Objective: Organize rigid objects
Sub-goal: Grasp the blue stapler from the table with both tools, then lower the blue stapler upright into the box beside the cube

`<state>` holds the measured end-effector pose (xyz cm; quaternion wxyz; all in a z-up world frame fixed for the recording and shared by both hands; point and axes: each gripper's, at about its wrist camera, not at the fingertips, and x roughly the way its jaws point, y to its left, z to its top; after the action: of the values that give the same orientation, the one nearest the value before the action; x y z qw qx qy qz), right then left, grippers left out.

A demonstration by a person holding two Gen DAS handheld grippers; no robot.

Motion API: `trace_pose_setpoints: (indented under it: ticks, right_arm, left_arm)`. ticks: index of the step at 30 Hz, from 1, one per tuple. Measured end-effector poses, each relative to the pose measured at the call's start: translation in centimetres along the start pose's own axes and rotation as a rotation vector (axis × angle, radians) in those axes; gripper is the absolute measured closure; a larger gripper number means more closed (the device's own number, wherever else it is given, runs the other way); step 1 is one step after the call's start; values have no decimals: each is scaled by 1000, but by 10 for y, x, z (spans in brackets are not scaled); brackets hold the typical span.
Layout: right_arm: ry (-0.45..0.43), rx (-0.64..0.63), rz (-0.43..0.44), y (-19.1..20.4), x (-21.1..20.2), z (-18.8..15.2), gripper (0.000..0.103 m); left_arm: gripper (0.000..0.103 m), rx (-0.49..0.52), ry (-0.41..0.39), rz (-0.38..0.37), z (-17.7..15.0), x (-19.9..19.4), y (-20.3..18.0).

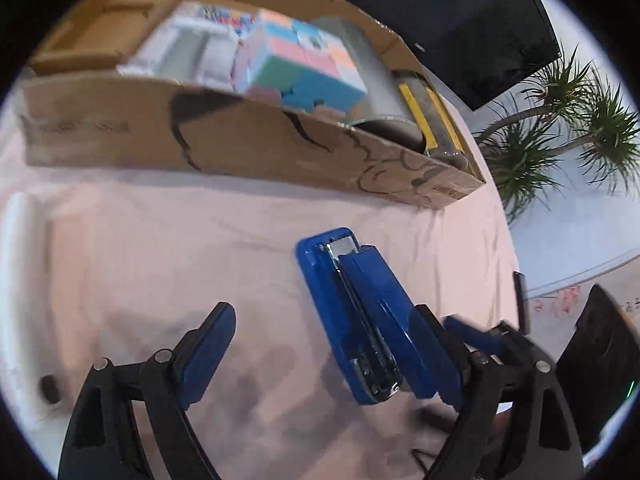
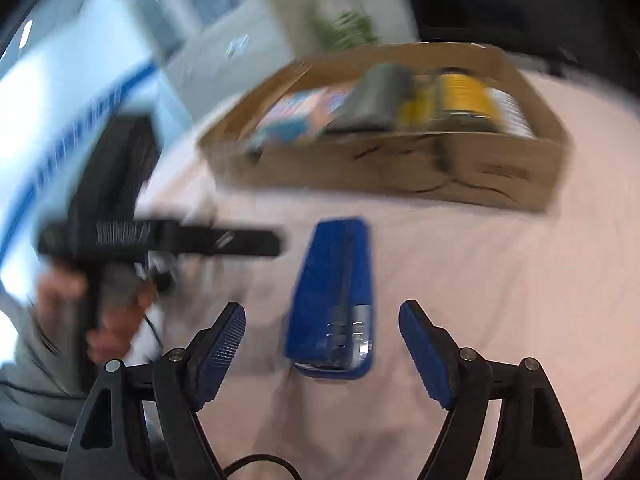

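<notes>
A blue stapler [image 1: 356, 312] lies on the pink cloth [image 1: 160, 248]. In the left wrist view it sits between the open fingers, close against the right finger [image 1: 432, 352]. My left gripper [image 1: 324, 344] is open and holds nothing. In the right wrist view the stapler [image 2: 336, 296] lies between the wide-open fingers of my right gripper [image 2: 322, 336], untouched. The left gripper's black body [image 2: 160, 240] shows at the left there, held by a hand. A cardboard box [image 1: 224, 136] stands behind, also seen in the right wrist view [image 2: 480, 172].
The box holds a pastel puzzle cube [image 1: 304, 68], a white item [image 1: 188, 48], a grey cylinder [image 1: 368, 80] and a yellow-labelled jar [image 2: 464, 100]. A dark monitor [image 1: 460, 16] and a plant [image 1: 560, 120] stand beyond the table edge at the right.
</notes>
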<state>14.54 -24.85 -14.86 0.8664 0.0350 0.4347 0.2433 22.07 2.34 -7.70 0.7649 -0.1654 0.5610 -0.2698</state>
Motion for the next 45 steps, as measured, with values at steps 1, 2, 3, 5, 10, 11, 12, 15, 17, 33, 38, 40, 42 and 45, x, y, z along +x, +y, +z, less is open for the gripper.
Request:
trace_pose_setpoints:
  ticks: [1,2,3,5,10,11,12,15,17,33,38,40,42,45]
  right_arm:
    - [32,-39,-26,11,14,0,33]
    - [58,-60,-46,18,26,1,39]
    - [69,-73,-74,23,35,1,47]
    - [64,-83,-151,29,41,4,65]
    - [83,201,110,-2,32,-5,75]
    - [93,254,166,-6,33,-7,76]
    - [104,296,209,-10,38,-8,76]
    - [118,390,294,-9,46,-2,78]
    - [89,359,279,2,41,7,79]
    - [-57,237,134,-13,81,239,79]
    - [41,283,27,-43,112,250,78]
    - [65,294,-10,-47,124,250,78]
    - [84,303,-36,-51,133,247,78]
    - [84,288,-86,-52,142,252,79]
  left_arm:
    - [17,-7,4,-10,-1,2,3]
    - [17,-16,7,-23,-3,2,6]
    - [18,-25,-2,-36,-4,0,9]
    - [22,-34,1,-55,-6,-2,11]
    - [35,-56,40,-112,-10,2,13]
    - [44,-54,45,-126,-11,2,13]
    - [47,-58,49,-140,-12,0,12]
    - [54,-27,8,-97,-11,-15,4]
    - [57,-18,-32,-98,-3,-31,-1]
    - [58,90,-103,-129,245,-49,5]
    - [58,-16,-21,-186,256,0,41]
    - [58,-38,2,-202,255,12,48]
    - [57,-28,16,-199,254,19,49]
    - [50,-12,24,-116,256,20,46]
